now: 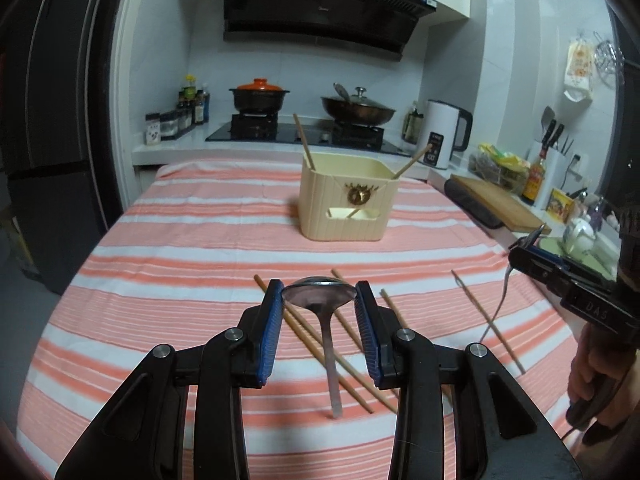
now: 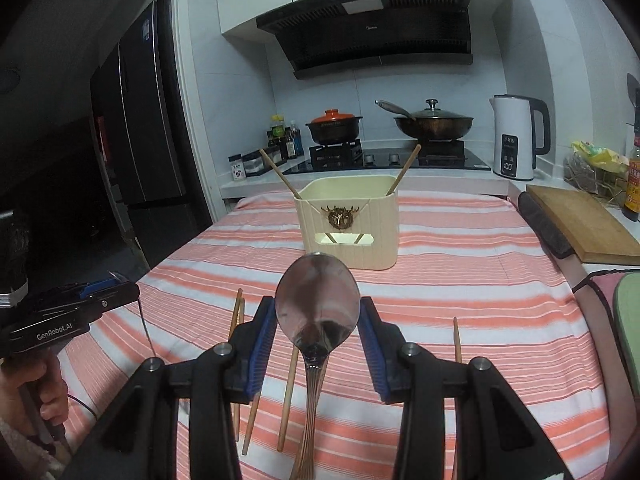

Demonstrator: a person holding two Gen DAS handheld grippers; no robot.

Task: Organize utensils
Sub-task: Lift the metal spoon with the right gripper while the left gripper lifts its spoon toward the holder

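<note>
The left claw point(image 1: 319, 296) is clamped on a steel spoon's point(image 1: 320, 294) bowl, handle hanging down; the right claw point(image 2: 318, 312) is likewise clamped on a second spoon point(image 2: 318, 300). Ahead stands the cream holder point(image 1: 346, 204) (two chopsticks inside); loose chopsticks point(image 1: 316, 346) lie below on the striped cloth point(image 1: 180, 248).

"GenRobot.AI" stands on the left gripper point(image 2: 120, 286) body; "DAS" on the right gripper point(image 1: 528, 240); "100" on the white kettle point(image 2: 516, 140) display.

A home kitchen, shown by a black stove point(image 1: 296, 130) with a red-lidded pot point(image 1: 259, 96) and a wok point(image 1: 357, 110) under a big hood point(image 1: 320, 4), a white kettle point(image 2: 516, 136), sauce bottles point(image 1: 194, 106) and a fridge point(image 2: 136, 120).
</note>
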